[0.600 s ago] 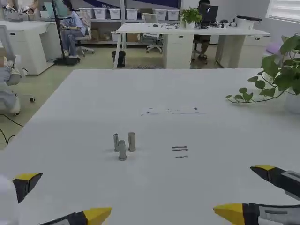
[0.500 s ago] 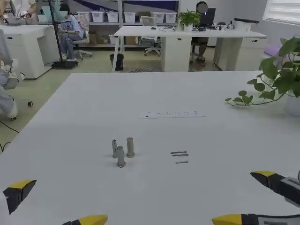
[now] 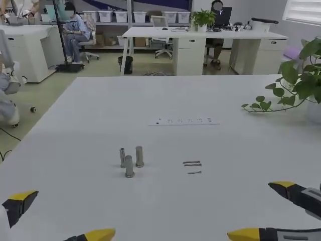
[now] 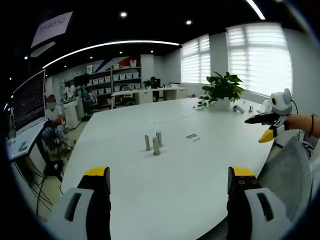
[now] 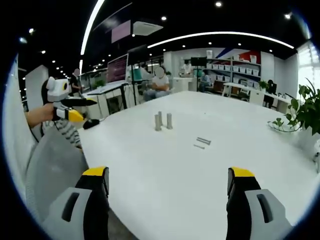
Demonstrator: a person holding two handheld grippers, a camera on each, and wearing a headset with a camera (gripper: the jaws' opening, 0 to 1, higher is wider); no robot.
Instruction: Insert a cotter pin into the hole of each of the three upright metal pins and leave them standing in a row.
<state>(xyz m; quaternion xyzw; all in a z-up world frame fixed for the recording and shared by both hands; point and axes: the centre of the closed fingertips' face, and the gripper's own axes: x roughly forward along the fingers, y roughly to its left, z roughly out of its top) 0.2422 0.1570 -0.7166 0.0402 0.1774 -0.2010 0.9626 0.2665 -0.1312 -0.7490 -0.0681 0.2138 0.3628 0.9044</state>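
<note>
Here, at what I judge to be the very start of the job, I hold both tools low over the white table (image 3: pixel 200 100), short of the three upright metal pins (image 3: pixel 129 161), which stand in a tight triangle rather than a row. The left gripper (image 3: pixel 60 217) hangs nearer to me than the pins and off to their left, its yellow-tipped jaws spread wide and empty. The right gripper (image 3: pixel 261 211) hangs nearer to me and off to their right, its jaws likewise wide apart with nothing between them. The three cotter pins (image 3: pixel 192 165) lie flat a little to the right of the metal pins, none fitted yet. The next move, as I read it, calls for pinching one thin cotter pin cleanly off the surface while the other gripper steadies a metal pin, so that its hole, too small to make out from here, can be met without toppling its neighbours.
</note>
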